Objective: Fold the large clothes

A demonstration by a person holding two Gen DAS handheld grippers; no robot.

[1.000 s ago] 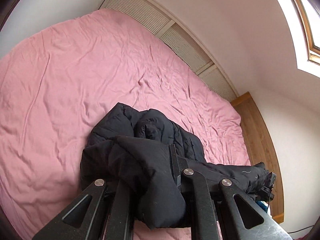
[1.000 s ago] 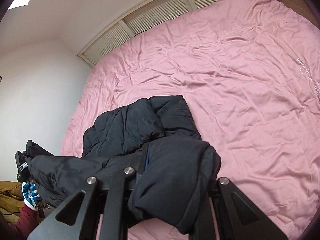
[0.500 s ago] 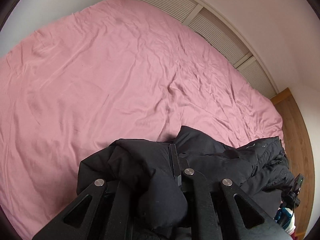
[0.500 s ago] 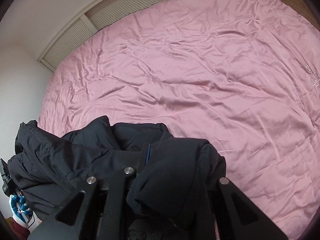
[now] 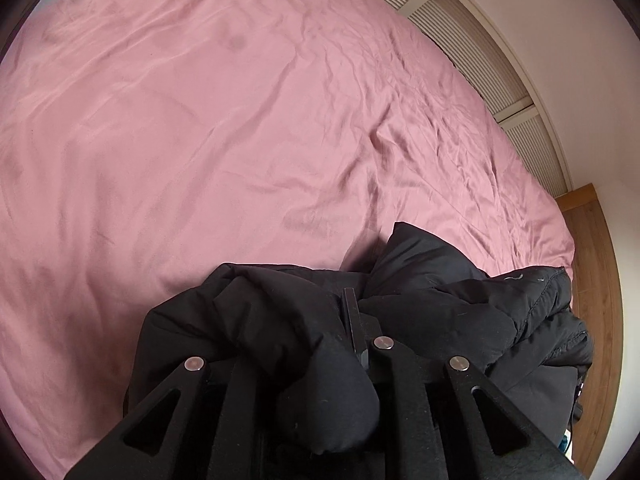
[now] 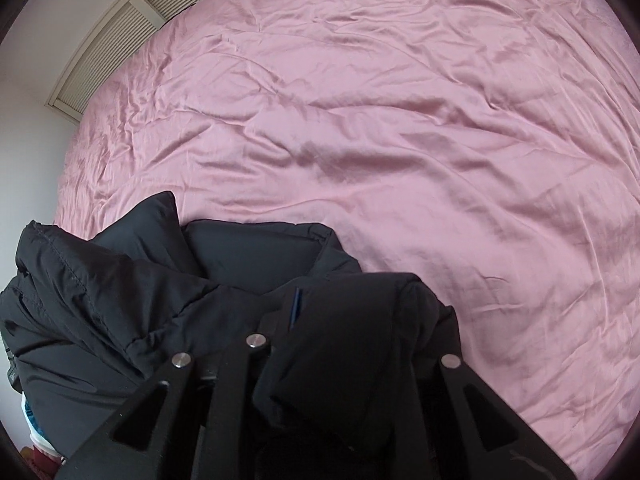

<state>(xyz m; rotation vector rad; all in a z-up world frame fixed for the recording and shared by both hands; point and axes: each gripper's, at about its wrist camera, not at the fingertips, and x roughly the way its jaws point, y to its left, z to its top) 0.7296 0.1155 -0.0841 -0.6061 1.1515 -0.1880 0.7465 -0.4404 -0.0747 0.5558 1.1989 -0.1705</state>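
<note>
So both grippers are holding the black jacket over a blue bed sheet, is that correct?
Not quite: the bed sheet is pink, not blue, as both wrist views show. The rest holds: the left gripper and right gripper each hold the black jacket.

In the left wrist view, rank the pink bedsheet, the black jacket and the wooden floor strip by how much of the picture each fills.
1. Pink bedsheet, most of the frame.
2. Black jacket, enlarged by nearness to the camera.
3. Wooden floor strip, a narrow band at the right edge.
</note>
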